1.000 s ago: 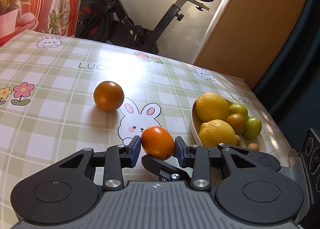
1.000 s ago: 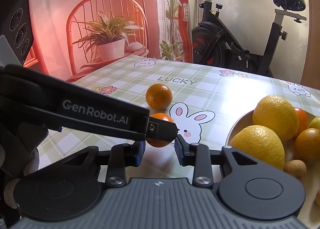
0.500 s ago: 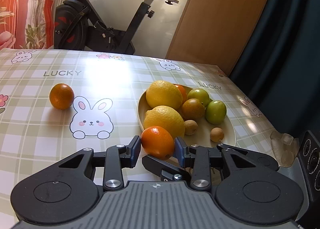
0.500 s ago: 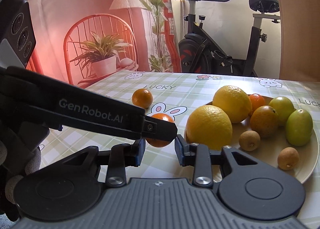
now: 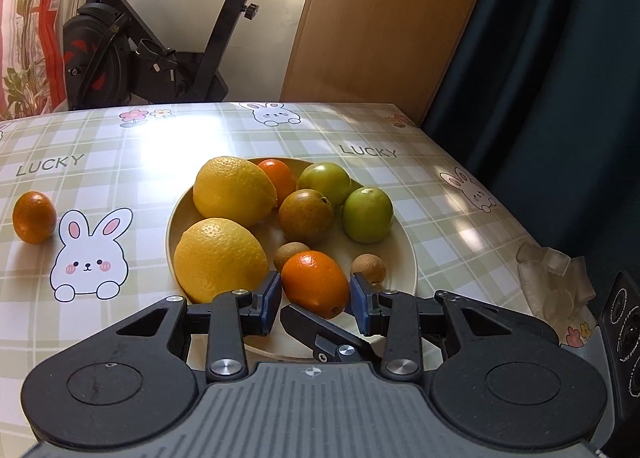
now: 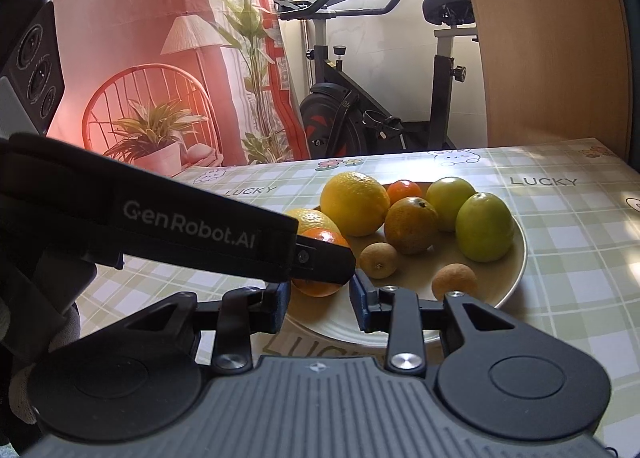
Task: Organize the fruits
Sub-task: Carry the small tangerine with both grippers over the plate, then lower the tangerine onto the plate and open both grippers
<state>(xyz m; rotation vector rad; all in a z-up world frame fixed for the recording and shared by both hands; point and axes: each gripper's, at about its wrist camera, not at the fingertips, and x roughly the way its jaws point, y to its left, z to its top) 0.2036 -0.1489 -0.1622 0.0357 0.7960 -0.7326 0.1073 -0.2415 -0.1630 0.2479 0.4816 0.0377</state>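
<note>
left claw (image 5: pixel 315 300) clamps orange (image 5: pixel 315 283); right claw (image 6: pixel 319 304) closed, empty.

Counter (image 5: pixel 120 146) is covered in glossy plastic-looking checked cloth; plate (image 5: pixel 404 254) is smooth and semi-glossy; lemons (image 5: pixel 234 190) are dimpled; fingers (image 5: pixel 272 300) are matt black plastic, blue-padded.

The table (image 5: pixel 120 146) wears a green checked cloth with rabbits, flowers and the word LUCKY. On it lie a cream plate (image 5: pixel 404 254) of fruit, one small orange (image 5: pixel 34 217) apart, and crumpled clear plastic (image 5: pixel 554 278).
</note>
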